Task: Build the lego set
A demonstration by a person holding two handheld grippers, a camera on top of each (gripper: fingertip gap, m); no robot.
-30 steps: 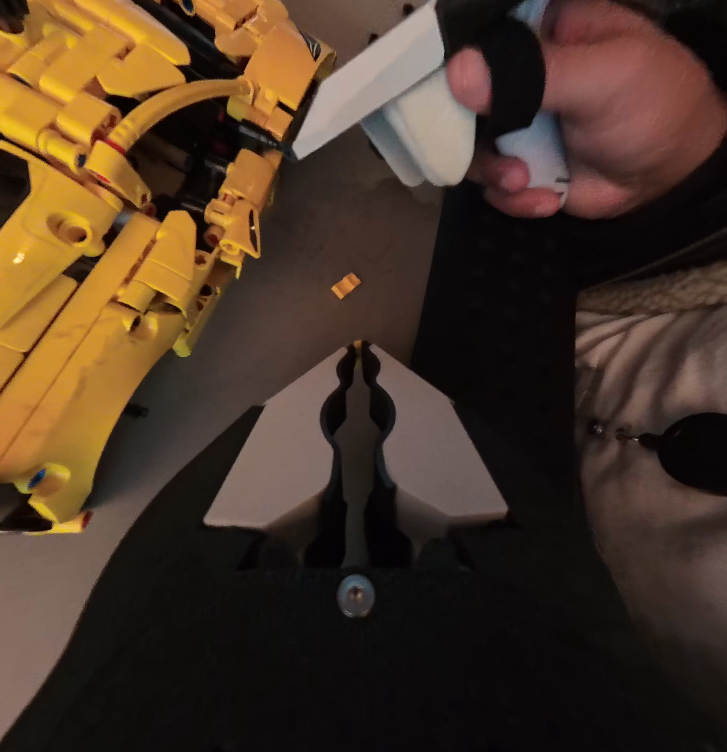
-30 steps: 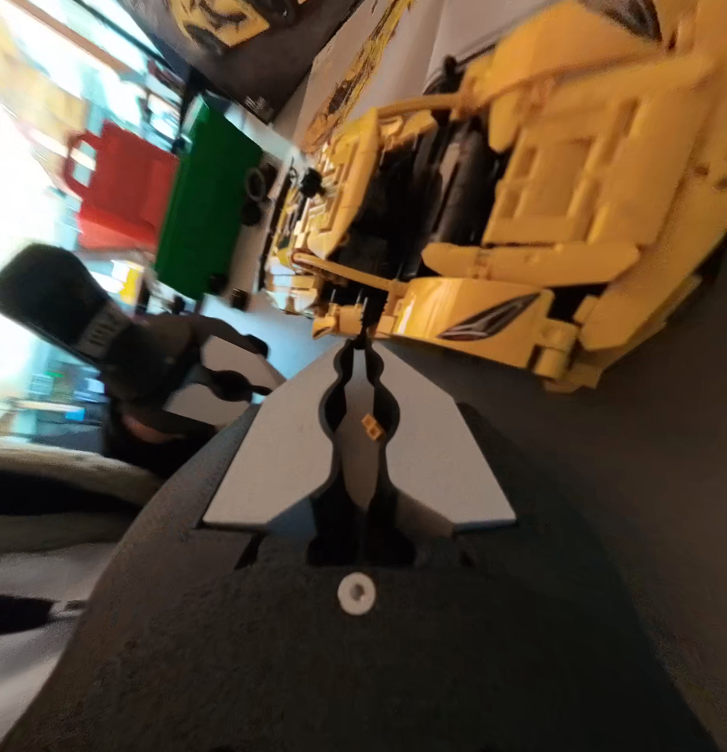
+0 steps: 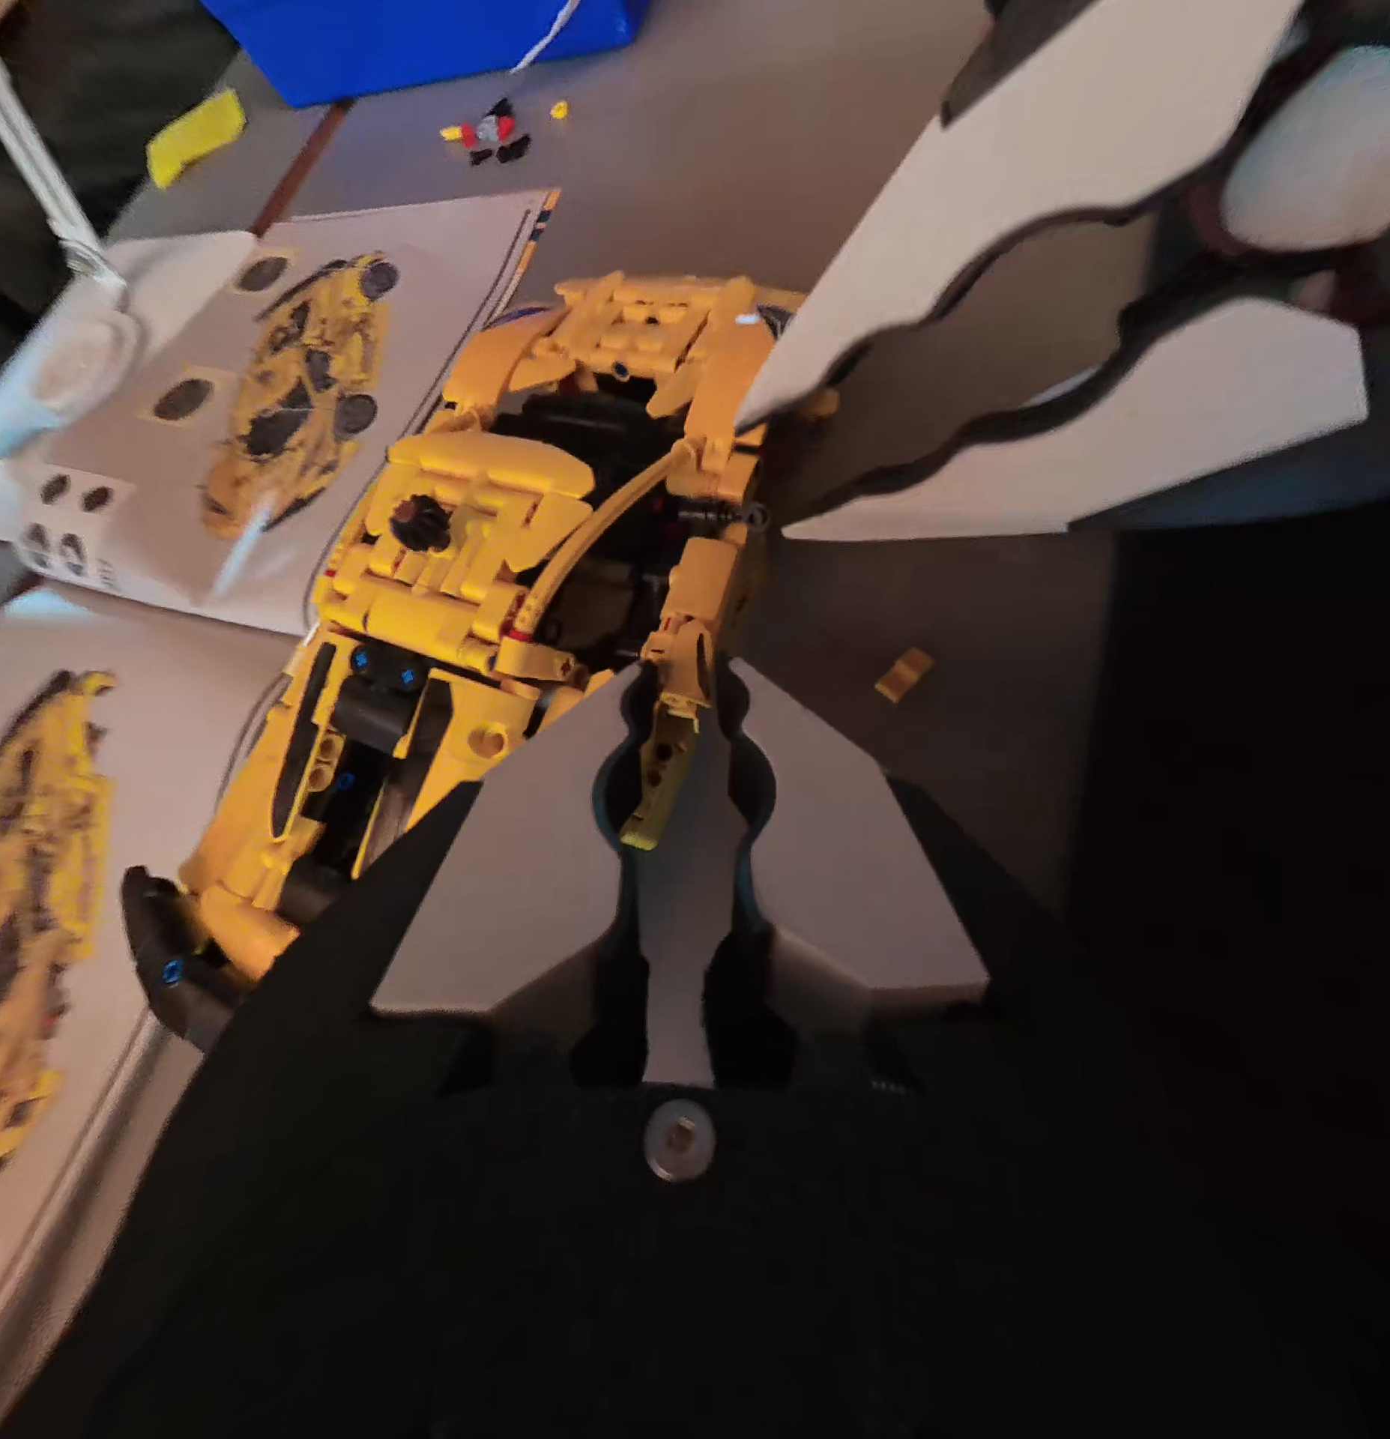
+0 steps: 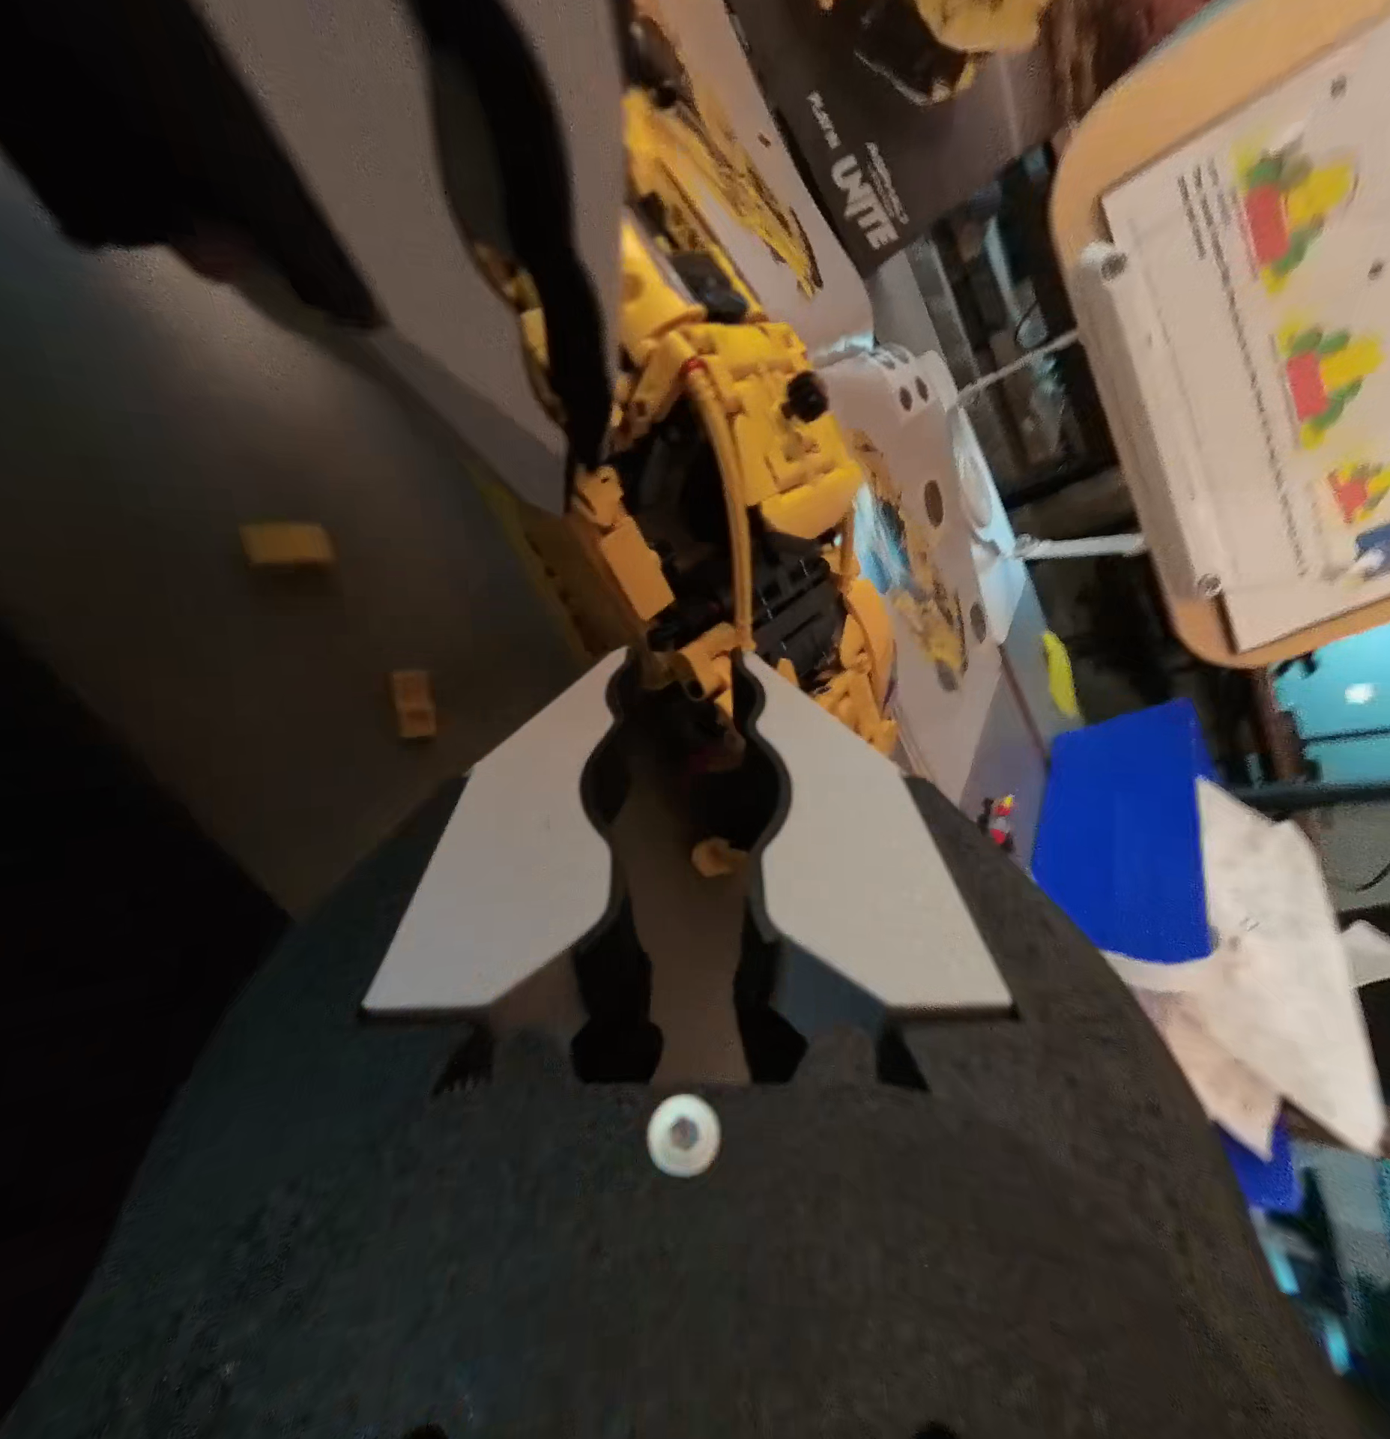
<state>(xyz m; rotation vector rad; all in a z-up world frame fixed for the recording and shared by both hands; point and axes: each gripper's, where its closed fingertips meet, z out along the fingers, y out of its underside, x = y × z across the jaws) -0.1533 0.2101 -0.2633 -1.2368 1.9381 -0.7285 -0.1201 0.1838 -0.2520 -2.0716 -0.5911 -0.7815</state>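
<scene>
The yellow lego car [image 3: 473, 623] lies on the grey table [image 3: 948, 623], partly over the open instruction booklet [image 3: 232, 436] spread at its left. Both grippers meet at the car's right flank.

The left gripper [image 3: 682, 670] has its fingers a little apart, with a narrow gap between the tips. A slim yellow side piece [image 3: 664, 763] of the car hangs down between them; motion blur makes it hard to say whether the fingers touch it.

The right gripper [image 4: 684, 662] comes in from the near right side of the left wrist view, where it shows as two large white fingers [image 3: 1026, 218] reaching the car's edge. Its tips are likewise slightly parted, set against the black inner frame and a thin curved yellow hose [image 4: 734, 529]. A small tan peg [image 4: 713, 856] sits inside the gap between these fingers, lower down, apparently against the right one.

A loose yellow brick [image 3: 903, 674] lies on the table just right of the car, apart from both grippers. In the right wrist view a second small yellow piece [image 4: 415, 705] lies near it.

At the far edge, a blue bin [image 3: 442, 39] stands behind a small cluster of red, black and yellow parts [image 3: 493, 132].
</scene>
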